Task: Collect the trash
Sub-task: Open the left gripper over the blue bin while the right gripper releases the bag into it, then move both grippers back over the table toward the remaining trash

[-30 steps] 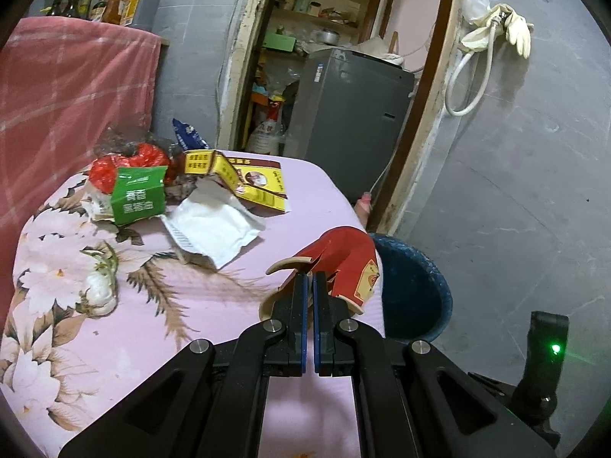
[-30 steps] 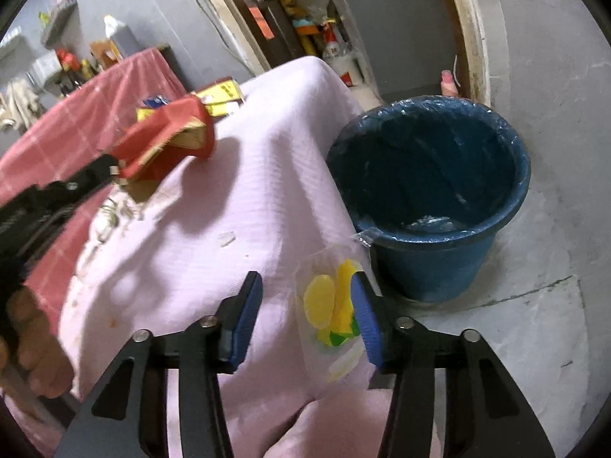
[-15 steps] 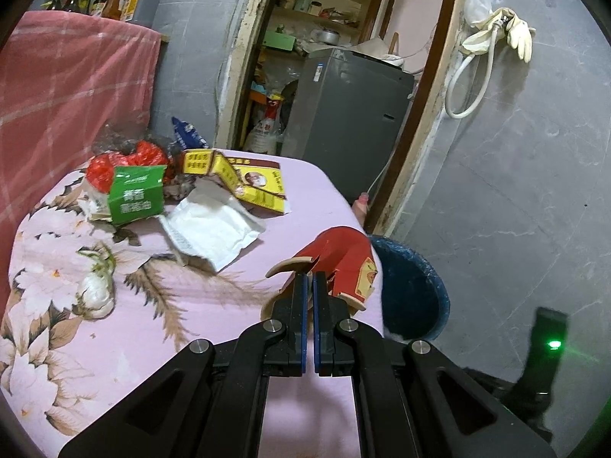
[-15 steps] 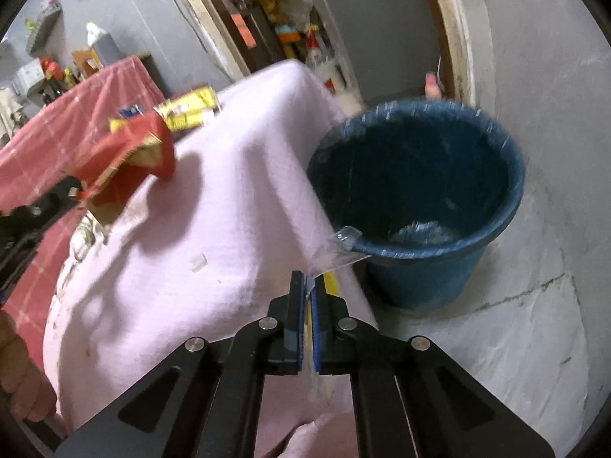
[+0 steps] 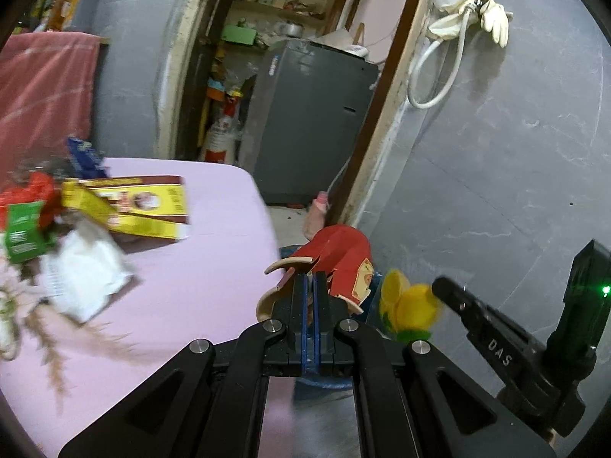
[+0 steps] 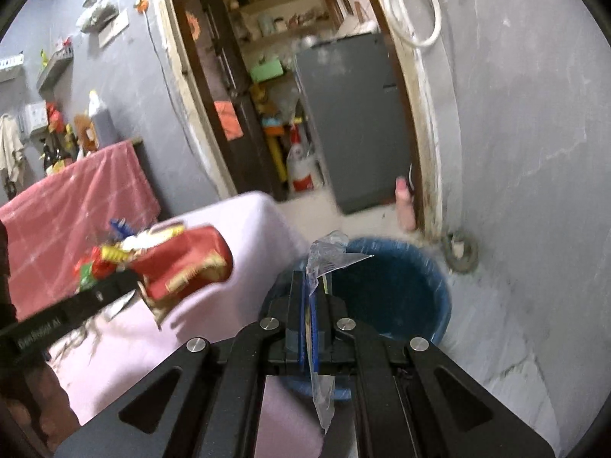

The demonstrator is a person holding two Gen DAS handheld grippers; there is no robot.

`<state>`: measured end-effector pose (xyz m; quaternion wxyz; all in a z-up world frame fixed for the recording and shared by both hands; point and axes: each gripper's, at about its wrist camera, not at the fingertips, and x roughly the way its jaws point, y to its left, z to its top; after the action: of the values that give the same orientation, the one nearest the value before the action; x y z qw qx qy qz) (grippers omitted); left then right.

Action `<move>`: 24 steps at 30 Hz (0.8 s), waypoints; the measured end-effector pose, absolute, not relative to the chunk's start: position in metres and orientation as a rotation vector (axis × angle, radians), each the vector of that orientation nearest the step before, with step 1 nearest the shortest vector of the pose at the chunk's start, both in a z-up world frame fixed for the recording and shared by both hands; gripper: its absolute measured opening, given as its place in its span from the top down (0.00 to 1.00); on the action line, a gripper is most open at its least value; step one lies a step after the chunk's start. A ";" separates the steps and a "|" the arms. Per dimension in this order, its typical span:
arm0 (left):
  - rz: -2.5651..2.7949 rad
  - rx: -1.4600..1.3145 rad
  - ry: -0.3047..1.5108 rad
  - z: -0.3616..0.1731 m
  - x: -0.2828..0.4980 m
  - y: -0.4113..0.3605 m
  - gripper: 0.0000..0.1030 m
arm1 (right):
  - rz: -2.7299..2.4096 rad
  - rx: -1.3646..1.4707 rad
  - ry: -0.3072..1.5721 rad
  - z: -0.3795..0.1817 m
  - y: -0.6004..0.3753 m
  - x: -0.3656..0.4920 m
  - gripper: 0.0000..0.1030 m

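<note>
Between the left fingers (image 5: 310, 278), pressed together on its edge, hangs a crumpled red carton (image 5: 336, 255) past the tabletop (image 5: 214, 267) edge. The right fingers (image 6: 310, 286) pinch a clear plastic wrapper (image 6: 328, 255) with yellow pieces; just beyond their tips stands the blue bucket (image 6: 435, 286).

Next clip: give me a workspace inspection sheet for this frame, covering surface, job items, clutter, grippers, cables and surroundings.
Surface: table under pink floral cloth.
Job's things: crumpled red and gold carton; clear plastic wrapper with yellow print; round blue plastic bin on the floor beside the table.
Clutter: yellow flattened box, white pouch, green packet.
Grippers: left gripper shut on carton; right gripper shut on wrapper.
Cables: white hose on wall.
Surroundings: grey fridge in doorway.
</note>
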<state>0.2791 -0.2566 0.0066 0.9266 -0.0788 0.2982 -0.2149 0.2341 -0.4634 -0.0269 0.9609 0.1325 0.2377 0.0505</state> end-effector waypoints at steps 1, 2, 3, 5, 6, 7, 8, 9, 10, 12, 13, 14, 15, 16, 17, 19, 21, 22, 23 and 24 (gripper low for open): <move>-0.444 -0.160 0.617 0.005 0.284 -0.261 0.99 | 0.097 0.260 0.471 -0.027 -0.467 0.238 0.99; -0.448 -0.157 0.624 0.002 0.289 -0.268 0.99 | 0.096 0.258 0.462 -0.027 -0.470 0.242 0.99; -0.453 -0.151 0.632 -0.001 0.295 -0.276 0.99 | 0.095 0.255 0.454 -0.027 -0.474 0.245 0.99; -0.454 -0.136 0.640 -0.005 0.303 -0.288 0.99 | 0.088 0.240 0.441 -0.029 -0.480 0.253 0.99; -0.454 -0.130 0.648 -0.008 0.307 -0.292 0.99 | 0.082 0.233 0.442 -0.030 -0.483 0.257 0.99; -0.453 -0.129 0.660 -0.012 0.312 -0.296 0.99 | 0.082 0.230 0.444 -0.032 -0.485 0.262 0.99; -0.452 -0.131 0.671 -0.015 0.316 -0.298 0.99 | 0.086 0.231 0.446 -0.034 -0.487 0.265 0.99; -0.451 -0.130 0.683 -0.018 0.320 -0.301 0.99 | 0.084 0.231 0.452 -0.035 -0.488 0.268 0.99; -0.446 -0.133 0.694 -0.021 0.325 -0.302 0.99 | 0.091 0.233 0.456 -0.037 -0.490 0.272 0.98; -0.441 -0.141 0.707 -0.024 0.331 -0.301 0.99 | 0.100 0.239 0.475 -0.041 -0.491 0.280 0.98; -0.439 -0.141 0.713 -0.025 0.332 -0.301 0.99 | 0.102 0.241 0.482 -0.042 -0.492 0.283 0.97; -0.437 -0.141 0.719 -0.026 0.334 -0.300 0.98 | 0.105 0.246 0.490 -0.045 -0.493 0.287 0.96; -0.439 -0.146 0.724 -0.027 0.335 -0.298 0.95 | 0.108 0.253 0.494 -0.046 -0.494 0.288 0.96; -0.444 -0.150 0.727 -0.027 0.335 -0.296 0.92 | 0.110 0.258 0.495 -0.046 -0.495 0.289 0.95; -0.443 -0.152 0.725 -0.027 0.335 -0.293 0.86 | 0.111 0.263 0.498 -0.047 -0.496 0.291 0.94; -0.447 -0.170 0.715 -0.026 0.333 -0.286 0.82 | 0.114 0.276 0.497 -0.047 -0.498 0.291 0.93; -0.445 -0.179 0.710 -0.024 0.332 -0.281 0.81 | 0.117 0.283 0.490 -0.044 -0.498 0.290 0.91; -0.441 -0.179 0.704 -0.023 0.330 -0.278 0.81 | 0.116 0.284 0.486 -0.043 -0.498 0.288 0.88; -0.439 -0.181 0.698 -0.021 0.328 -0.275 0.79 | 0.113 0.288 0.478 -0.041 -0.498 0.285 0.83; -0.436 -0.183 0.688 -0.019 0.325 -0.271 0.76 | 0.114 0.292 0.472 -0.040 -0.498 0.283 0.82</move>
<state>0.3247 -0.2713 -0.0187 0.9141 -0.0890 0.3342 -0.2116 0.2831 -0.4979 -0.0397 0.9601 0.1439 0.2329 0.0564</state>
